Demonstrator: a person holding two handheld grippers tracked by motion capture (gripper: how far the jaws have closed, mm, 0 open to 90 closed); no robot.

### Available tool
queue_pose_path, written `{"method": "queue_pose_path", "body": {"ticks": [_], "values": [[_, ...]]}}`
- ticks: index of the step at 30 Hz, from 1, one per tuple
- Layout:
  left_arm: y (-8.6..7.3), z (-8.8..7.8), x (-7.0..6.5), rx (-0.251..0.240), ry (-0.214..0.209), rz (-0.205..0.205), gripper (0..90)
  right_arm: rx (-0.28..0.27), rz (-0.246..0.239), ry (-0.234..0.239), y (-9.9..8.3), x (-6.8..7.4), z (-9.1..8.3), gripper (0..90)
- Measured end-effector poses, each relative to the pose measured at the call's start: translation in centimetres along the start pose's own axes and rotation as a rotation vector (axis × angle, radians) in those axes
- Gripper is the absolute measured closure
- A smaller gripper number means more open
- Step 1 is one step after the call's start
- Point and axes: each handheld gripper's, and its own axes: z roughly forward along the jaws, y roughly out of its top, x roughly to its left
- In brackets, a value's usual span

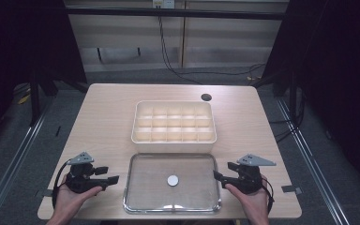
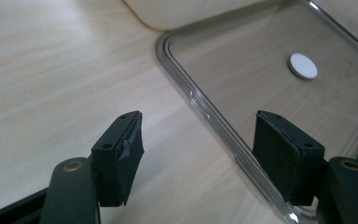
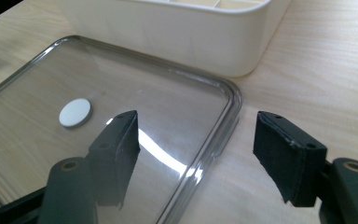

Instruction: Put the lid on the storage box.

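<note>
Nearest the high camera, two hands come in over the near edge of the pale wooden table [image 1: 108,117], each holding a black two-fingered gripper. The left gripper [image 1: 114,176] lies just left of a clear, flat, rounded-rectangle plastic lid [image 1: 145,187] and points towards it; its fingers [image 2: 121,154] stand wide apart with nothing between them but the lid's left rim and bare table beneath, and they grip nothing. The right gripper [image 1: 217,177] sits just right of the lid, pointing inward; its fingers [image 3: 286,156] are spread wide over the lid's right rim near its far corner and hold nothing. The lid lies flat on the table between the two grippers, with a small white round disc [image 1: 173,180] at its middle. Just beyond the lid stands a cream plastic organiser box [image 1: 173,138] divided into many small compartments. A dark round hole [image 1: 206,97] shows in the table behind the box.
</note>
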Motion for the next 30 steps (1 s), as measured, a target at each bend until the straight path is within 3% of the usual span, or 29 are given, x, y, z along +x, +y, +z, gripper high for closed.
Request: {"method": "queue_pose_path", "body": {"ticks": [2,3,5,8,10,12,13,15,19,21,22,23,30], "values": [[0.5,0.5,0.4,0.012,-0.004,-0.004,34.9,-0.013,0.006,0.002,0.8,-0.2,0.3,29.3],[0.9,1.0,0.8,0.009,-0.025,-0.037,37.2,-0.014,0.004,0.002,1.6,-0.5,0.6,31.2],[1.2,1.2,0.8,0.009,-0.025,-0.033,42.2,-0.009,0.007,0.011,2.2,-0.8,1.0,33.3],[2.3,1.8,0.8,0.028,-0.005,0.015,46.8,0.011,0.007,0.037,2.9,-1.2,1.8,37.0],[3.1,2.5,1.0,0.007,-0.014,0.002,49.9,0.022,0.006,0.035,3.1,-1.5,2.3,38.9],[3.1,2.8,1.1,-0.008,-0.02,-0.013,50.2,0.022,0.018,0.035,3.0,-1.7,2.6,40.3],[3.0,3.1,1.3,-0.001,-0.026,-0.011,50.2,0.028,0.029,0.04,2.8,-1.9,2.9,41.8],[2.7,3.5,1.2,0.029,0.002,0.014,50.5,0.043,0.035,0.033,2.3,-2.2,3.5,42.5],[2.0,3.8,0.9,0.057,-0.004,0.018,50.5,0.073,0.056,0.014,1.3,-2.7,4.1,45.2],[1.6,3.8,0.8,0.06,-0.04,0.003,50.0,0.083,0.049,0.006,1.2,-2.8,4.3,45.5],[1.5,3.9,0.5,0.069,-0.043,0.01,50.3,0.092,0.044,0.002,0.9,-2.9,4.5,45.8],[1.4,3.9,0.0,0.085,-0.024,0.052,51.3,0.115,0.039,-0.006,0.5,-3.0,4.8,45.9],[1.1,4.9,-0.6,0.116,-0.028,0.065,53.1,0.131,0.044,-0.005,0.0,-2.8,5.2,46.5]]}}
